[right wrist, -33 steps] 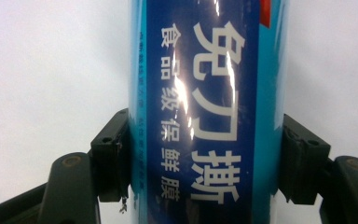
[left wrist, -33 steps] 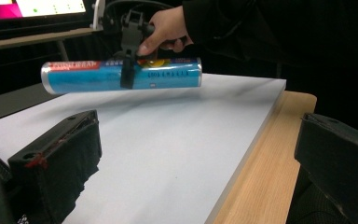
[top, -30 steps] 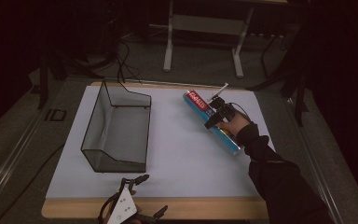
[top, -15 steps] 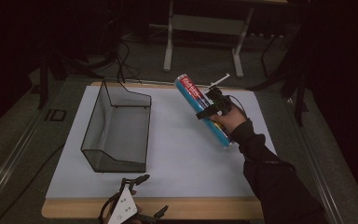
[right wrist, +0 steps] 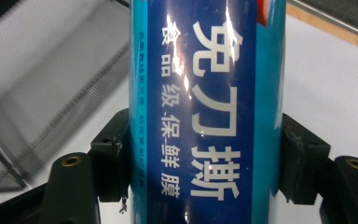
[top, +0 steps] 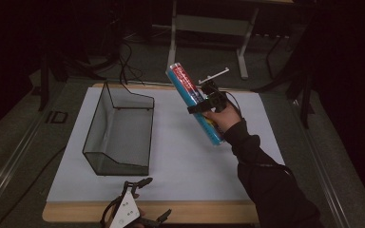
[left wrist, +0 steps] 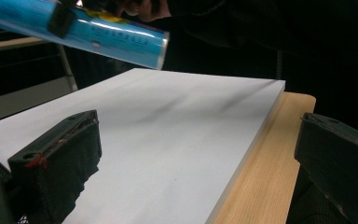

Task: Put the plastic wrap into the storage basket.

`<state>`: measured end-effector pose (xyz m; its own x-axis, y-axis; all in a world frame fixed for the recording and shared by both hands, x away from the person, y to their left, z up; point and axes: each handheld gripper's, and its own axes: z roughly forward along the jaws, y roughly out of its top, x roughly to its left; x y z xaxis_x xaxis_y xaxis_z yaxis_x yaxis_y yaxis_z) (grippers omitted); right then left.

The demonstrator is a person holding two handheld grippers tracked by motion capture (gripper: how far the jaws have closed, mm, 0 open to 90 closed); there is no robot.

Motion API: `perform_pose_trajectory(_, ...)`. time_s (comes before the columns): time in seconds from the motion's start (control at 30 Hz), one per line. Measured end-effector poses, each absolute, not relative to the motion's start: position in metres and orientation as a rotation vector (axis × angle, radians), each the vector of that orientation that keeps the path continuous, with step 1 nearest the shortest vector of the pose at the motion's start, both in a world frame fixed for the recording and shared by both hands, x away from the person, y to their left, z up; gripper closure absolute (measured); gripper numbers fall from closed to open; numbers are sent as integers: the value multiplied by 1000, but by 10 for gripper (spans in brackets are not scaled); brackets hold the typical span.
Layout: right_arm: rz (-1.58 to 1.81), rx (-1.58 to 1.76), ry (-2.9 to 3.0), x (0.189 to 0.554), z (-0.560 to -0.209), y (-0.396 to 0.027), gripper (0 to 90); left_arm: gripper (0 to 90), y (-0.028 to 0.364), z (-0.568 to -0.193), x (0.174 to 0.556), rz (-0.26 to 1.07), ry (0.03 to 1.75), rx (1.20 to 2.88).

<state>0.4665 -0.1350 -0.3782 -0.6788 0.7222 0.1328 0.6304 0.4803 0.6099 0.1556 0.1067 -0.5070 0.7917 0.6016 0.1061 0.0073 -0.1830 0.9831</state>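
Mesh basket (top: 119, 137) beside lifted tube (top: 197, 102)

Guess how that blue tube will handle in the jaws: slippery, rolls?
The blue tube looks glossy, with glare streaks, so probably slick against the right gripper pads. Round and long, it would likely roll if laid on the white board. It stays straight while held tilted, so probably rigid.

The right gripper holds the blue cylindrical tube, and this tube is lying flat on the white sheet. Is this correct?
Not quite. The right gripper does hold the blue cylindrical tube, but the tube is lifted and tilted above the white sheet, not lying on it. The left gripper view shows this best.
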Motion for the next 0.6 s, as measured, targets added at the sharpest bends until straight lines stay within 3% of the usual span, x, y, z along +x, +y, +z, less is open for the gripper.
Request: perform_pose_trajectory(0.6, 1213, 1225, 2460, 455, -362, -72, 319, 11, 110, -506, 154, 578, 492, 1677)
